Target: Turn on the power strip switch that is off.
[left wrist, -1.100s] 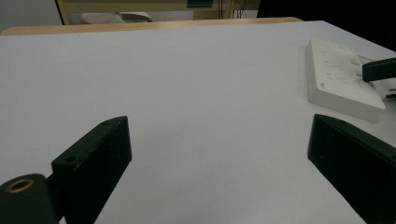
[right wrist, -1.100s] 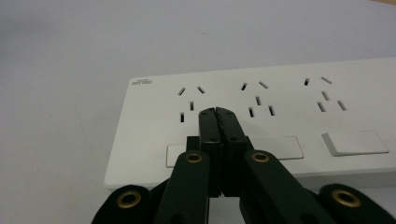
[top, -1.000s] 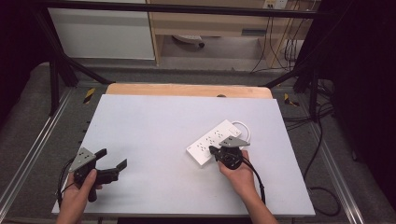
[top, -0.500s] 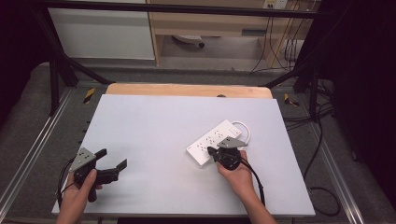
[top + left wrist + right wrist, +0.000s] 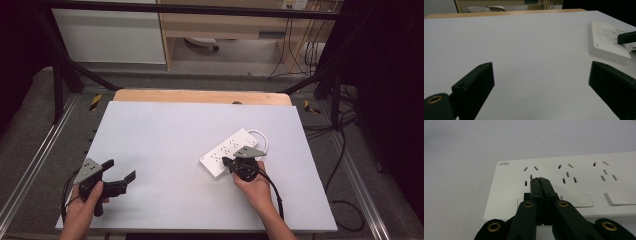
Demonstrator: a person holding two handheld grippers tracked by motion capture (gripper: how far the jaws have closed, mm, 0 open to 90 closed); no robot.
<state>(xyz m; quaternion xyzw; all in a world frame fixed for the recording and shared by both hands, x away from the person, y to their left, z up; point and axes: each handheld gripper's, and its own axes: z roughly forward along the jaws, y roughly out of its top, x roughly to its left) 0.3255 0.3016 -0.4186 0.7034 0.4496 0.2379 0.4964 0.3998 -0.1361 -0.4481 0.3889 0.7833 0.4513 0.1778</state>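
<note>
White power strip (image 5: 231,152), white rocker switches (image 5: 576,200); black grippers, brass-coloured rivets (image 5: 528,204); pale grey table (image 5: 165,135), wooden edge.

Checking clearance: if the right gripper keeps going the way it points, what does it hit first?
The right gripper, jaws shut, is already over the white power strip, by the end rocker switch. It would likely meet the strip's face; contact unclear.

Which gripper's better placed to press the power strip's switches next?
Right. The right gripper, shut, sits over the power strip by its rocker switches. The left gripper is open, well apart on the table.
</note>
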